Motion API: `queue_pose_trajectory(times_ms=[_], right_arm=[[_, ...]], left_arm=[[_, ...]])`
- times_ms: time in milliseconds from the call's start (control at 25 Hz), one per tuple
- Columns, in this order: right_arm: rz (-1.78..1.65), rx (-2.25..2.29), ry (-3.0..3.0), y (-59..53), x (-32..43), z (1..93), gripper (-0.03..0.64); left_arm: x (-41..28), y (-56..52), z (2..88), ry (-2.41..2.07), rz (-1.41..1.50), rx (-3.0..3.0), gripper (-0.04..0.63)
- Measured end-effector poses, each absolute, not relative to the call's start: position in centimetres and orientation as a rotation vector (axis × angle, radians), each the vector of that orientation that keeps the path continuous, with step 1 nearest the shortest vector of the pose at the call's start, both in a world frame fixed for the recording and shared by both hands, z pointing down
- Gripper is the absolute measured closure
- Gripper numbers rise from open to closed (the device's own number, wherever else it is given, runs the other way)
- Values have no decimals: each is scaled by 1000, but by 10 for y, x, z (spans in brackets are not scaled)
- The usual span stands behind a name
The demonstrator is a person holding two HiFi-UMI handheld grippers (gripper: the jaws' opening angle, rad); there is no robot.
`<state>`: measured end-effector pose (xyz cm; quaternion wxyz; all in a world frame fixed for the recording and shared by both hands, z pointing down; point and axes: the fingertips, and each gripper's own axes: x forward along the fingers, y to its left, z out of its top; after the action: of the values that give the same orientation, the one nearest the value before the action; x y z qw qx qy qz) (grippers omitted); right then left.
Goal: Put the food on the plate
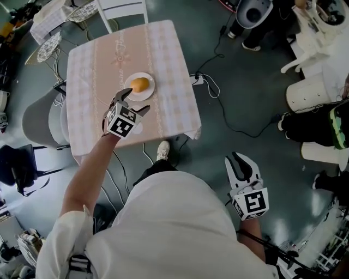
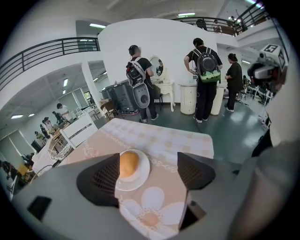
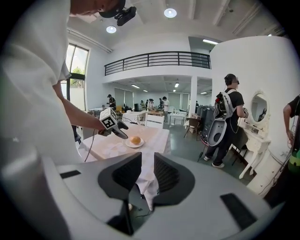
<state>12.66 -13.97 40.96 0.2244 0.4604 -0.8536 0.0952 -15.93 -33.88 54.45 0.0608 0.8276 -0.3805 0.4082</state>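
Since the table (image 1: 163, 49) carries the plate (image 1: 150, 90) mid-width, nearer its right edge, and the bun (image 1: 140, 84) already sits on that plate, the job looks done. Best move: a clean retreat. Left tongs (image 1: 135, 101) hang over the cloth on the plate's near side, spread wide, holding nothing. Lift straight up, don't clip the rim. Right tongs (image 1: 240, 161) hang low off the near edge, slightly parted, empty. Around: chair (image 1: 122, 8) at far edge, cable (image 1: 218, 103) on floor off right edge. Nothing blocks.

light: bright, even, from ceiling lamps (image 3: 170, 12) and tall window (image 3: 75, 86) | shadows: soft | glare: sheen on floor (image 1: 283, 220) | gripper views: fisheye-bent, dark corners
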Motion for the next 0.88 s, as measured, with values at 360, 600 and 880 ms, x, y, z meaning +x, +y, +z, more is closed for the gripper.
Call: queue_pose_trajectory(times_ms=[360,600,880], right_arm=[[203,1112,-2445,-123,132,405,577],[155,1001,-2499,-101,136,404,594],[138,886,-2560,-69,135,405,595]], left_arm=[[-109,-260,471,-1191,730,2487,325],[-74,-196,430,-1205,436,2496,507],[-32,-119,408,-1138,302,2501,586]])
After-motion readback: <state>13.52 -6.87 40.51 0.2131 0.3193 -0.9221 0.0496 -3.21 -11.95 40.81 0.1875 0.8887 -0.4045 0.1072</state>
